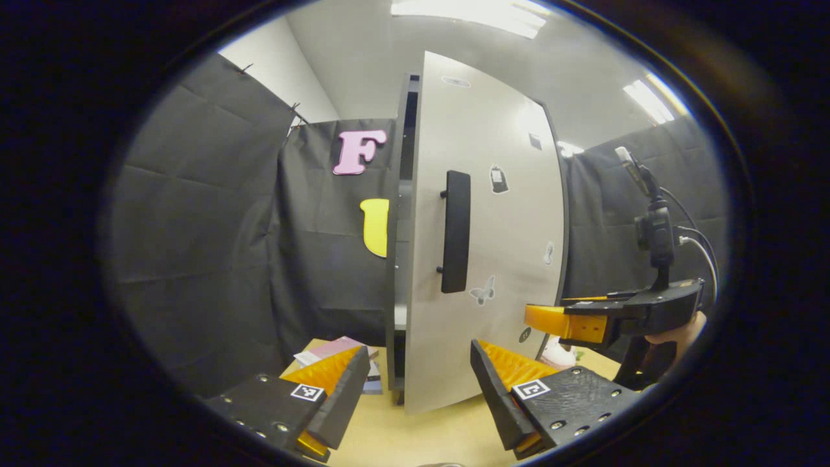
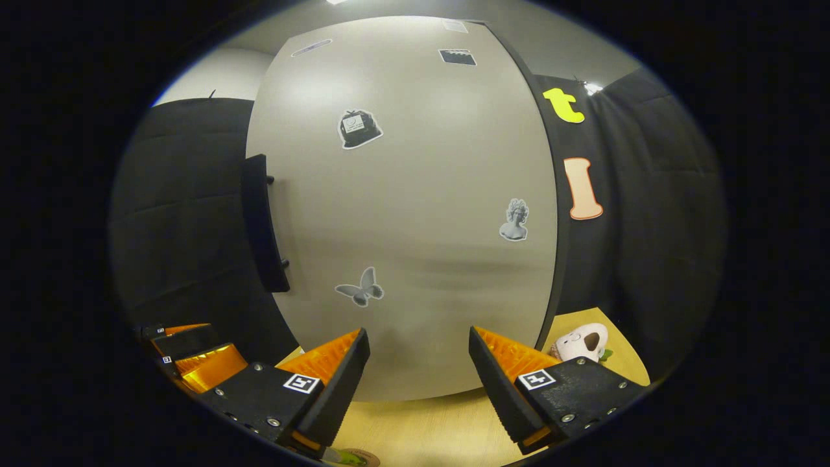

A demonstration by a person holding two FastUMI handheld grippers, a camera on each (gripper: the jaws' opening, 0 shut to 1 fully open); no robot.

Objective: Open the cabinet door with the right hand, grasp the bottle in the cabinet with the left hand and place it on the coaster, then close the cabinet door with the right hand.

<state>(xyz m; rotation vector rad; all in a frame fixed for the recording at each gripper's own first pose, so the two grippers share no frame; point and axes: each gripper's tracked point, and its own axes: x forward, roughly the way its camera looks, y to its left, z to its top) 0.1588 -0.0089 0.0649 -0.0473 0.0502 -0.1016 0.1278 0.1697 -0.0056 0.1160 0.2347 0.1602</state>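
Observation:
The grey cabinet door (image 1: 499, 259) stands ajar, with stickers on it and a black bar handle (image 1: 455, 231). Left of it shows the dark cabinet edge (image 1: 401, 214), with shelves behind the gap. My left gripper (image 1: 420, 350) is open low before the door's free edge, holding nothing. My right gripper (image 1: 551, 321), held by a hand, hovers near the door's lower right without touching the handle. In the right gripper view the door (image 2: 421, 214) is close ahead, its handle (image 2: 262, 224) at the left. That gripper (image 2: 418, 337) is open and empty. A round coaster (image 2: 360, 458) peeks in at the bottom edge.
A wooden table (image 1: 421, 434) carries the cabinet. Flat cards or booklets (image 1: 334, 350) lie to its left. A small white figure (image 2: 583, 340) sits by the door's hinge side. The left gripper (image 2: 188, 357) shows low at the left of the right gripper view.

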